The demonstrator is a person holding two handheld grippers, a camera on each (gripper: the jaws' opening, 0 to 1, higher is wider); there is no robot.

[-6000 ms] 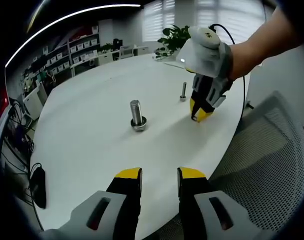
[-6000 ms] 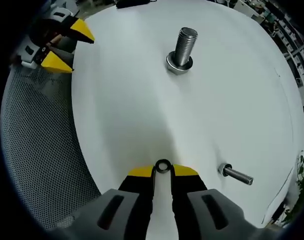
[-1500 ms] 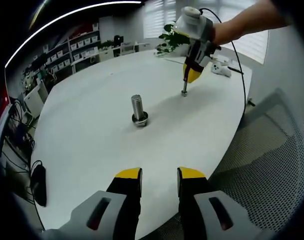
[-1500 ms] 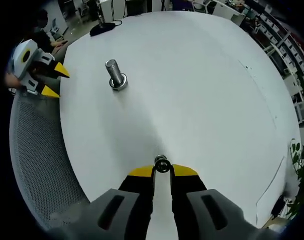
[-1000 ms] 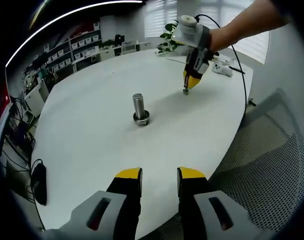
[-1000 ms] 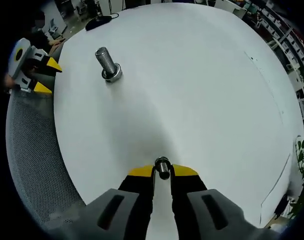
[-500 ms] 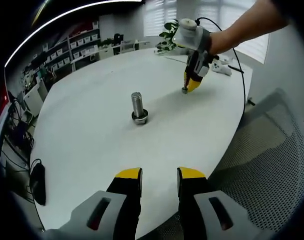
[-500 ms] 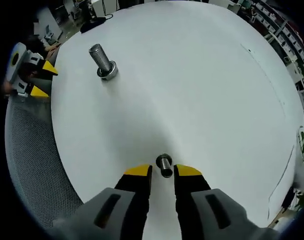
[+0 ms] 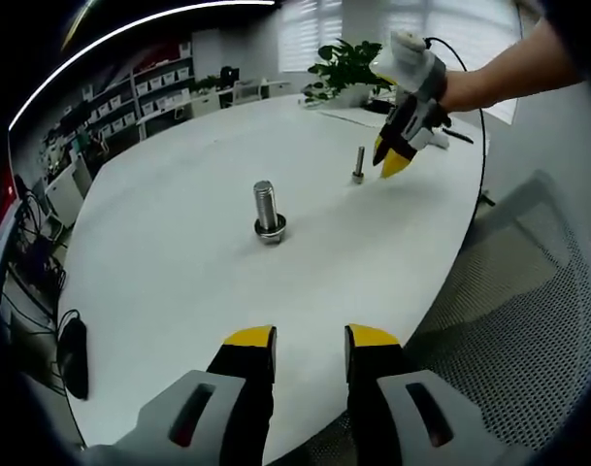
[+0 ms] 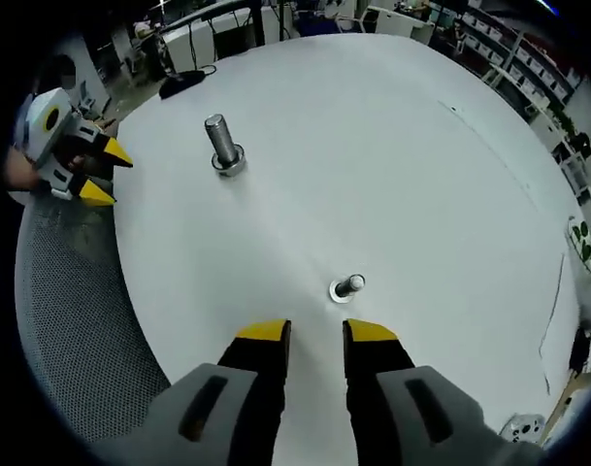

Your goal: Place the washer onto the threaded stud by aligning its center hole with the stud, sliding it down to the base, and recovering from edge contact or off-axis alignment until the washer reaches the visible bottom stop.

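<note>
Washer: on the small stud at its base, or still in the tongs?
On the small stud: the washer rings its base, and the right tongs are open, empty.

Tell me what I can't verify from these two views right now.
- Small thin threaded stud, right gripper view: silver ring at its base; whether it touches the white round table is too small to tell.
- Same stud, left gripper view: base too small, no ring discernible.

White table [image 10: 392,155], silver studs, yellow-tipped grey tongs [image 10: 314,332], grey mesh chair [image 9: 528,320].
</note>
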